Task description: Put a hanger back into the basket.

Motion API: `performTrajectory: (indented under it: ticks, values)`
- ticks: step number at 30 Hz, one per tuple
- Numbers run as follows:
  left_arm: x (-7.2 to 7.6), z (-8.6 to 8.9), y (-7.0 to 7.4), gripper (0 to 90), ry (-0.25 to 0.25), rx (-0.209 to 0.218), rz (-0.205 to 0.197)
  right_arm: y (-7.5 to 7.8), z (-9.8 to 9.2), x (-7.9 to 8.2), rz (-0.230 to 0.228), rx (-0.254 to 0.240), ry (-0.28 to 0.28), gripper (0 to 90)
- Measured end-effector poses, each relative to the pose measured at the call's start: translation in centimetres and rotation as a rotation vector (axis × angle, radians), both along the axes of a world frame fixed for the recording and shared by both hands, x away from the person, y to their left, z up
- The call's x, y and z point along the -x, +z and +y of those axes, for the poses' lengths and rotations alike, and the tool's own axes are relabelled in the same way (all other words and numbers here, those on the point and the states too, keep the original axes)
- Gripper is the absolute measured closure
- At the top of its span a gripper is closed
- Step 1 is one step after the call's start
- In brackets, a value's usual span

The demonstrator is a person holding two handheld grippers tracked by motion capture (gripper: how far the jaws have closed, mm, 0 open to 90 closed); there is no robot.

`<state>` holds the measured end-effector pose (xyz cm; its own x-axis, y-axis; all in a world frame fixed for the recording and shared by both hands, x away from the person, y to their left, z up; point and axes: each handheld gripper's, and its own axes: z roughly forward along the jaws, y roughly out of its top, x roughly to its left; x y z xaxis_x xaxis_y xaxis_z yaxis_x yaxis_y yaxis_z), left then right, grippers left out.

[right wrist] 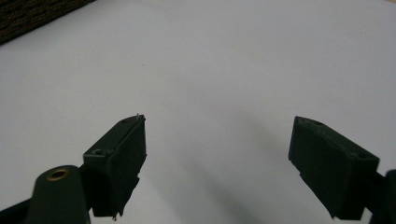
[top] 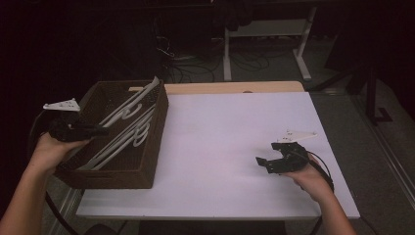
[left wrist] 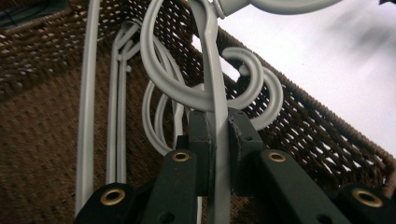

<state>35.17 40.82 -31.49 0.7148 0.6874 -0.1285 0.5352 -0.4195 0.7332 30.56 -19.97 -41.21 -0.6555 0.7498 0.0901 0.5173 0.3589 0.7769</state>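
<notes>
step in hand: extraction of one white hanger (left wrist: pixel 215 93) from the wicker basket (top: pixel 147 169), which stood at 9 o'clock on the white surface (top: pixel 230 147). the left gripper (top: pixel 95 130) reached over the basket's left wall, and its fingers (left wrist: pixel 201 140) were pressed onto the flat stem of the hanger just below the hook, pinching it. the remaining hangers (left wrist: pixel 119 107) lay slanted in the basket beneath and beside the held one, hooks overlapping. the right gripper (top: pixel 266 164) hovered at 4 o'clock over bare surface, fingers (right wrist: pixel 122 154) spread wide with nothing between them. judged next move: lift the held hanger up and clear of the neighbouring hooks, which could snag, then carry it toward the open surface, where the right gripper was placed to receive or steady it
</notes>
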Motion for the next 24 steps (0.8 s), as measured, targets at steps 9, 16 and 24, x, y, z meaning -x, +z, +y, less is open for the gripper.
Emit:
performTrajectory:
  ticks: [9, 16, 24]
  values:
    - [0.0, 0.1, -1.9, 81.6, -0.008, -0.033, 0.055, 0.0, -0.1, 0.0, 0.002, 0.0, -0.005, 18.4]
    - [-0.6, 0.5, -3.3, 60.9, 0.021, -0.061, 0.052, 0.2, -0.1, 0.1, -0.005, 0.007, -0.005, 18.5]
    - [-0.2, 0.4, -3.0, 32.6, 0.028, -0.066, 0.038, 0.6, -0.2, 0.2, -0.015, -0.001, -0.007, 18.5]
